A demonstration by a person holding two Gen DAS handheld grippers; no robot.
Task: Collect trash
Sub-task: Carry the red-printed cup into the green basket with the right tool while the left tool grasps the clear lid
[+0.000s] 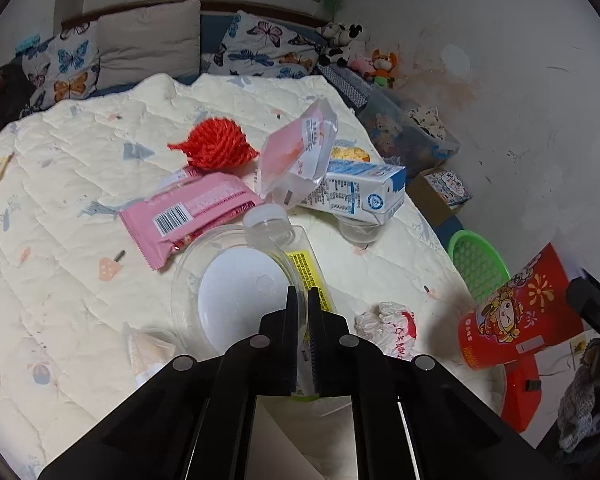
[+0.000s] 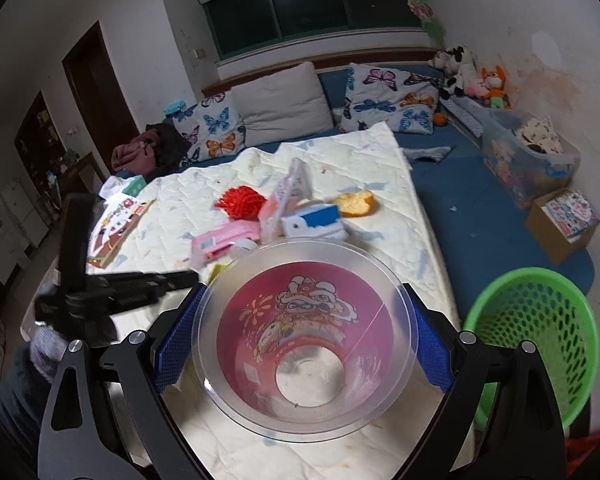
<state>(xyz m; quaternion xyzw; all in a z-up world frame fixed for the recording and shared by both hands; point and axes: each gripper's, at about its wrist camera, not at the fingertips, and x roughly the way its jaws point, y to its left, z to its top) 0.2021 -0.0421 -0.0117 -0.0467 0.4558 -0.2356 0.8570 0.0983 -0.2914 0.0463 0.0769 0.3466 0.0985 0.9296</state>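
My left gripper (image 1: 302, 294) is shut on the rim of a clear plastic lid (image 1: 236, 292) and holds it over the quilt. My right gripper (image 2: 300, 332) is shut on a red printed plastic cup (image 2: 304, 344); the cup also shows in the left wrist view (image 1: 516, 316) at the right. Trash lies on the quilt: a pink wrapper (image 1: 188, 212), a red foam net (image 1: 216, 144), a clear plastic bag (image 1: 300, 156), a milk carton (image 1: 360, 194), a clear bottle with a yellow label (image 1: 300, 256) and a crumpled paper (image 1: 388, 328). A green basket (image 2: 536, 340) stands right of the bed.
An orange peel (image 2: 356, 202) lies by the carton. A picture book (image 2: 116, 228) lies at the quilt's left. Pillows (image 2: 280, 100) and plush toys (image 2: 472, 72) line the back. A storage bin (image 2: 528, 160) and cardboard box (image 2: 564, 220) sit along the right wall.
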